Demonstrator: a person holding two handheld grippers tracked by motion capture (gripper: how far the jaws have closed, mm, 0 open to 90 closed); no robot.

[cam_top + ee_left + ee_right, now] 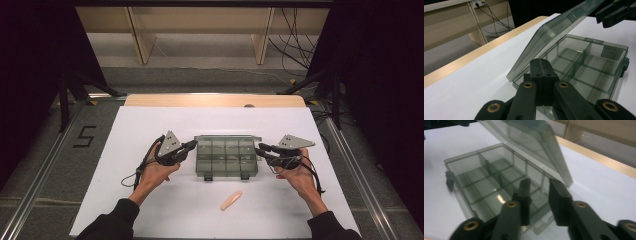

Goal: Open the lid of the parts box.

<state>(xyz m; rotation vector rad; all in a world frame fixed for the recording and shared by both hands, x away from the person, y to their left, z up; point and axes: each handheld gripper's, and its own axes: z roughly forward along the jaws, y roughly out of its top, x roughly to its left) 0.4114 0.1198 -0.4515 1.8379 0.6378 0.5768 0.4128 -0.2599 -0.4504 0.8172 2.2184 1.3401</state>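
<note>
A smoky clear compartment box (226, 157) sits mid-table with its lid (554, 35) raised at a slant over several empty compartments. My left gripper (194, 145) is at the box's left end; in the left gripper view its jaws (541, 62) are shut together with nothing between them, right at the box's near wall (596, 70). My right gripper (259, 148) is at the box's right end. In the right gripper view its jaws (540, 182) stand apart above the end wall of the box (486, 180), under the lid's corner (531, 142), and grip nothing.
A small peach-coloured oblong piece (231, 200) lies on the white sheet (150, 120) in front of the box. A wooden table edge (215, 100) runs along the far side. Black tripod legs (65, 95) and cables stand on the floor beyond the table's corners.
</note>
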